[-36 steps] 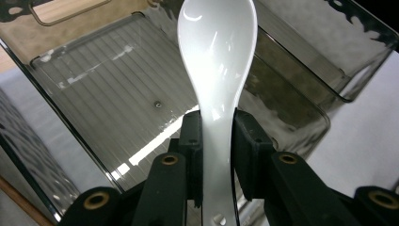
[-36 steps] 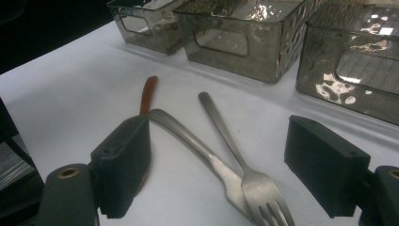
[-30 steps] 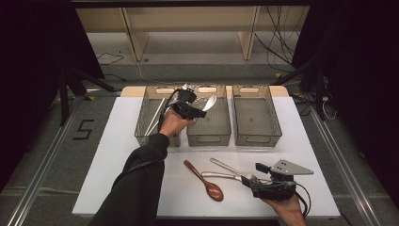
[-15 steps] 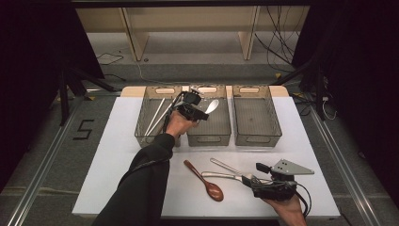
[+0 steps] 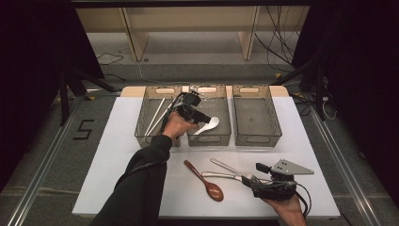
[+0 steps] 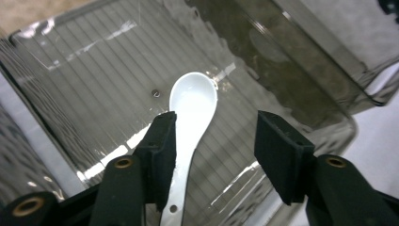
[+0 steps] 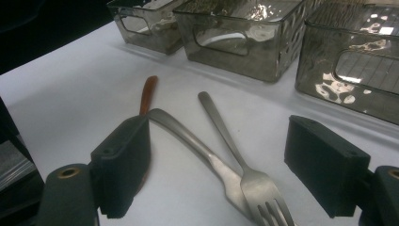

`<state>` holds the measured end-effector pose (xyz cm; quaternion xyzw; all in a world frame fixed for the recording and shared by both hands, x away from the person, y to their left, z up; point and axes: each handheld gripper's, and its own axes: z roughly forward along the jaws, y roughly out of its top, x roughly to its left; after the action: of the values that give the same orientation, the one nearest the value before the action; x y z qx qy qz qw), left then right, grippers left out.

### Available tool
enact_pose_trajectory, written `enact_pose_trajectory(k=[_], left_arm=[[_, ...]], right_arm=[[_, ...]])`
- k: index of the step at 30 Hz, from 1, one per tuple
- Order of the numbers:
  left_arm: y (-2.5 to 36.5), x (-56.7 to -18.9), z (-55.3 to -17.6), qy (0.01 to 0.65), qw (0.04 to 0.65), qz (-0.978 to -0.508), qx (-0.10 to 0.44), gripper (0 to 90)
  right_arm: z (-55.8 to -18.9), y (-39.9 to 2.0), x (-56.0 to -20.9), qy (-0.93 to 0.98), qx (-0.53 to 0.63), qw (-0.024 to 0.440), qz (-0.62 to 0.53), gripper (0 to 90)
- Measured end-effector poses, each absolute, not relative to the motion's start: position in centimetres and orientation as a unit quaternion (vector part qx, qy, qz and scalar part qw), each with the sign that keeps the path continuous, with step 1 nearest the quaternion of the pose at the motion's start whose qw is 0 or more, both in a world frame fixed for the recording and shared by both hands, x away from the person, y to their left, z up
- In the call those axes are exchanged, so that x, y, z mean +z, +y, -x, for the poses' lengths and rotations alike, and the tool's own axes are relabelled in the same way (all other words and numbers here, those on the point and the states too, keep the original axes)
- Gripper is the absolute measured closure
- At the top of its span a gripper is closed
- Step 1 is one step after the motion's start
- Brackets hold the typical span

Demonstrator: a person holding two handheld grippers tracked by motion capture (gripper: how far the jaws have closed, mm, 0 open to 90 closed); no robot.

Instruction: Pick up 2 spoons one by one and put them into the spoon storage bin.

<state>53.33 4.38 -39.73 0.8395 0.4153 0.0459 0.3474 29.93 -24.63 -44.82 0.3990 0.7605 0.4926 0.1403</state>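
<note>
- Over the middle bin (image 5: 209,137) of the three smoked-plastic bins, the left gripper (image 5: 201,117) hangs with its jaws pointing down into the box, so that what it carries ends up inside the walls and not on the table.
- Its jaws have just been opening. In the left gripper view they now stand well apart, and the white spoon (image 6: 188,127) lies between them with its handle against one pad and a clear gap to the other, so nothing presses on it from both sides.
- From that view the spoon seems to rest on the ribbed floor of the middle bin, bowl up, though the glare on the plastic makes it hard to be sure it has fully settled.
- Left of the middle bin, the neighbouring bin (image 5: 143,134) holds pale chopsticks (image 5: 155,117) leaning along its length; the bin (image 5: 256,137) on the right looks empty. This suggests one kind of utensil per box.
- Nearer the person than the middle bin, on the white table (image 5: 108,160), lie a brown wooden spoon (image 5: 204,181) and two metal forks (image 7: 226,141), their handles crossing.
- The right gripper (image 5: 251,181) waits low at those forks, jaws wide and gripping nothing, with the fork heads lying between them, placed for the next pick.
</note>
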Motion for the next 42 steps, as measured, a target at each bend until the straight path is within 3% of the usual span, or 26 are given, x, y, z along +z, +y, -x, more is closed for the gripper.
enact_pose_trajectory(k=[15, 23, 29, 37, 42], left_arm=[[6.7, -37.2, -49.3, 0.365, 0.374, -0.851, 0.051, 28.8], [7.4, -37.9, -45.7, 0.338, 0.39, -0.855, 0.054, 30.4], [8.1, -40.4, -43.9, 0.326, 0.387, -0.861, 0.048, 42.2], [7.8, -43.6, -43.1, 0.306, 0.361, -0.879, 0.05, 72.8], [7.3, -45.0, -42.9, 0.294, 0.34, -0.892, 0.046, 84.0]], right_arm=[[-29.9, -24.6, -44.8, 0.761, 0.492, 0.142, -0.399, 23.9], [-29.9, -24.6, -44.8, 0.761, 0.49, 0.141, -0.4, 23.9], [-29.9, -24.6, -44.8, 0.761, 0.491, 0.141, -0.4, 23.9], [-29.9, -24.4, -44.8, 0.762, 0.49, 0.142, -0.399, 23.9], [-29.9, -24.5, -44.8, 0.762, 0.49, 0.143, -0.399, 23.9]])
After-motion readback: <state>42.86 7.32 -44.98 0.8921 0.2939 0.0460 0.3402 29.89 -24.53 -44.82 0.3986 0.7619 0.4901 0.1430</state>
